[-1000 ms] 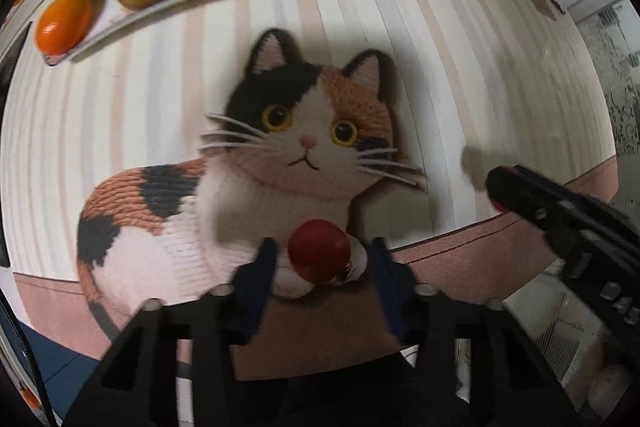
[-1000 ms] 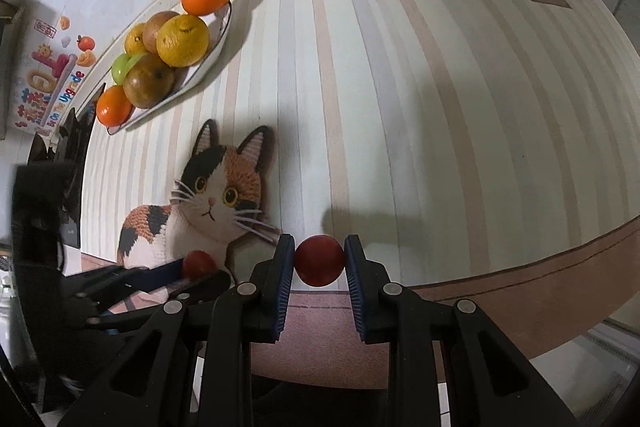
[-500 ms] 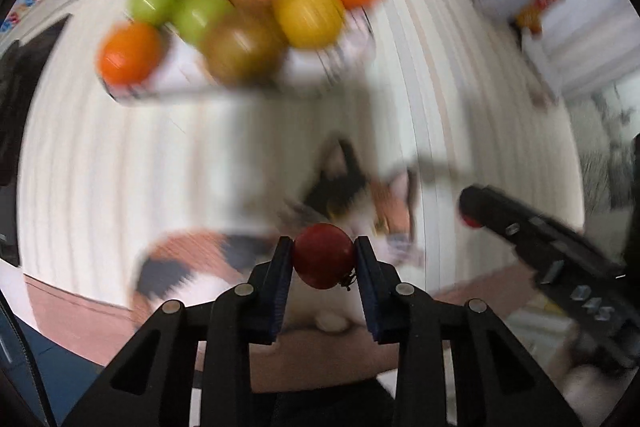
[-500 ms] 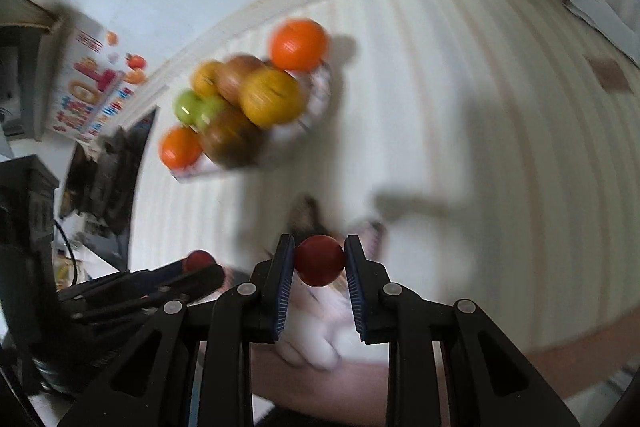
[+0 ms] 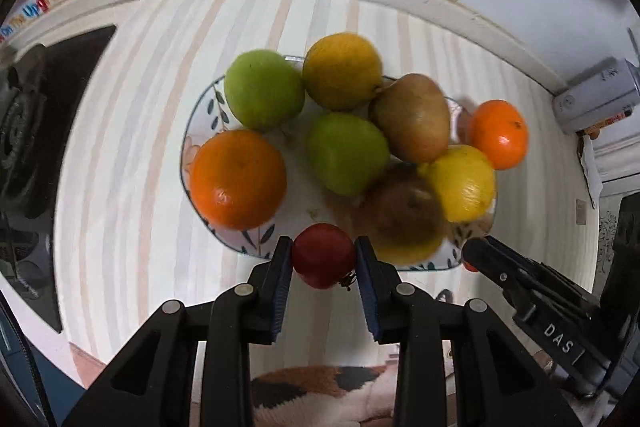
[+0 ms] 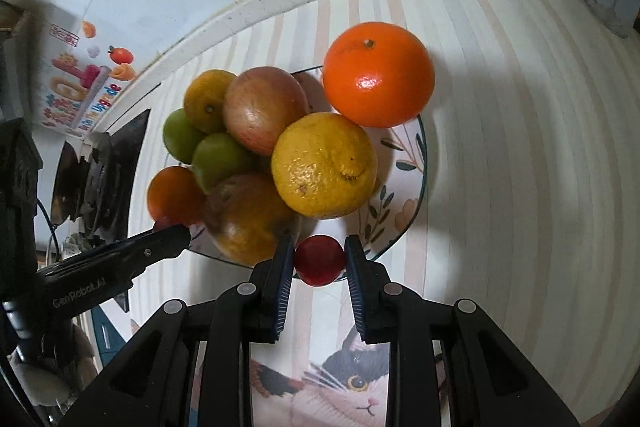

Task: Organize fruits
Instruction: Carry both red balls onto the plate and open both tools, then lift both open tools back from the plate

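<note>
1. Both grippers now hang at the near rim of the fruit plate [image 5: 208, 95]; a second ago they were back over the cat-shaped mat [image 6: 352, 383], with the plate far ahead of the jaws.
2. Left gripper [image 5: 323, 261]: its jaws, open around a small red fruit a second ago, are now clamped on that fruit [image 5: 322, 254], probably a cherry tomato, since a dried calyx shows under it.
3. Right gripper [image 6: 319, 259]: its jaws grip a second small red fruit [image 6: 319, 258], as they did before.
4. Beyond the left jaws lie an orange [image 5: 238, 179], two green fruits, a lemon [image 5: 460, 183] and brownish fruit; the pile is crowded.
5. Both red fruits seem to sit above the plate's near edge, so the carry looks nearly finished; what remains, in my judgement, is finding free gaps and letting go without rolling anything off.
</note>
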`<state>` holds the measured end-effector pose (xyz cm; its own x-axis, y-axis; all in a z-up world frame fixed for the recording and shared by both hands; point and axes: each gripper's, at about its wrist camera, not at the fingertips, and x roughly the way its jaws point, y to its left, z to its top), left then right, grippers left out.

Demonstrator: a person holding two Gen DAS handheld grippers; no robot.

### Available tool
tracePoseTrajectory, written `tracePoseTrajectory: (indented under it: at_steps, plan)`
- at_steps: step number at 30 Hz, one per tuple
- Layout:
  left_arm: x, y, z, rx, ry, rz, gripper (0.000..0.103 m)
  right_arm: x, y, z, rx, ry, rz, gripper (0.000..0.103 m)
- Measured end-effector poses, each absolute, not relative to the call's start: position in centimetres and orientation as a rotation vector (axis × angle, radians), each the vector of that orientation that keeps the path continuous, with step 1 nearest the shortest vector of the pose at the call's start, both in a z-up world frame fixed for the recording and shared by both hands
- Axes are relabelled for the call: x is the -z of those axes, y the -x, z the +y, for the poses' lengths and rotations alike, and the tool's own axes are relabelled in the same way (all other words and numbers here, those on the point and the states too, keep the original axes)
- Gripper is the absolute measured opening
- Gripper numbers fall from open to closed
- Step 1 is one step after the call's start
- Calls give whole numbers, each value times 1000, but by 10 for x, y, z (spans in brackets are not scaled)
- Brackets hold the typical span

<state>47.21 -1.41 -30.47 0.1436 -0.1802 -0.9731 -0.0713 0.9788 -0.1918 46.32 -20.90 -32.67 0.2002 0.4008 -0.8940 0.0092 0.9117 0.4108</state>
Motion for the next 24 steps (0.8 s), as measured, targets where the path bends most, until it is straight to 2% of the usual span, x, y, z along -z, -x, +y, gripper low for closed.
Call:
tracePoseTrajectory:
  at_steps: [2,3,4,5,6,8,10,11,12,14,15,19,24]
  plan:
    - [310,-475,-11,65,211,1443,30,331,-465,-210,-279,-375,1370,34]
    - [313,-476,-10,57,213,1460,31,331,-466,-209,-270,-373,1371,50]
    - [312,-475,-10,55,216,1466,31,329,-465,-211,-259,-369,1368,60]
    - [312,-475,-9,50,213,1467,34,327,-464,-213,-242,-365,1360,76]
    - [309,-473,-11,41,200,1464,36,324,-462,-214,-235,-362,1355,80]
    - [305,-471,-10,32,179,1447,50,315,-458,-216,-214,-336,1343,80]
    - [300,-468,-8,22,170,1436,57,305,-453,-217,-187,-290,1337,86]
    - [295,-465,-6,16,165,1424,59,298,-449,-216,-166,-249,1328,93]
    - [291,-462,-5,13,158,1413,62,293,-446,-214,-150,-218,1324,94]
    - [281,-454,-5,-8,120,1388,83,282,-438,-211,-123,-149,1303,94]
    - [276,-450,-5,-18,102,1375,87,277,-432,-212,-112,-123,1291,94]
    - [259,-430,-3,-55,67,1325,90,256,-420,-209,-80,-66,1253,98]
    - [240,-408,1,-80,66,1270,94,232,-401,-211,-74,-68,1214,98]
